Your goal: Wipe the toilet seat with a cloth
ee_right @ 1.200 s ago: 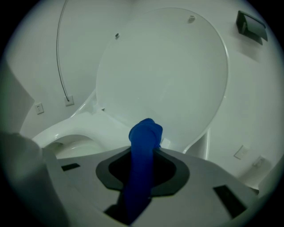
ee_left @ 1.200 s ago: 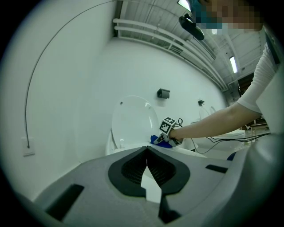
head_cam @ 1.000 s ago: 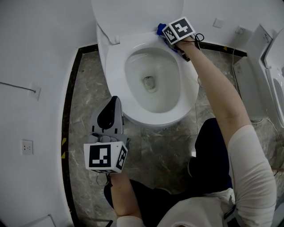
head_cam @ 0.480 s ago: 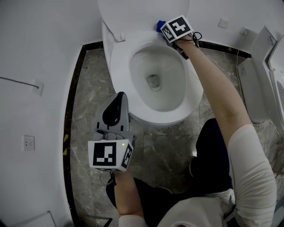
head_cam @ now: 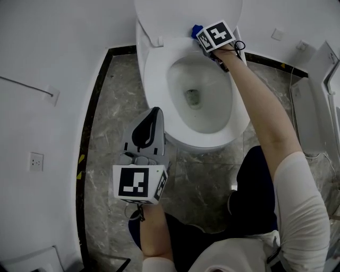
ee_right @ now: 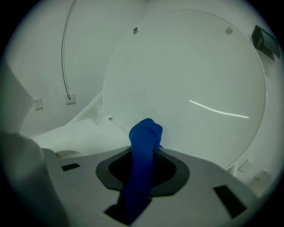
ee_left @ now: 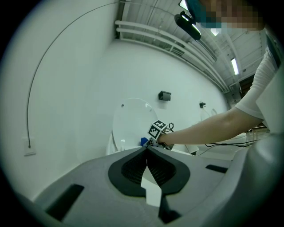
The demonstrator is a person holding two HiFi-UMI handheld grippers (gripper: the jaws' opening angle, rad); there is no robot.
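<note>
Step in hand: wiping the back of the toilet seat (head_cam: 157,71), by my judgement, with most of the ring not yet covered.
Right tongs (head_cam: 201,41): pinched tight on the blue cloth (head_cam: 196,30), whose bunched end stuck out past the tips.
Cloth: at the rear of the seat on its right side, just in front of the raised lid (head_cam: 180,11). I could not tell whether it pressed on the seat or only hung close above it.
Left tongs (head_cam: 154,112): pressed together at the tips with nothing between them, idle over the floor (head_cam: 106,122) beside the front left of the bowl.
Next move, as I judged it: press the cloth down flat and draw it round the seat towards the front. The pinch had to hold firm so the cloth would not slip into the bowl.
</note>
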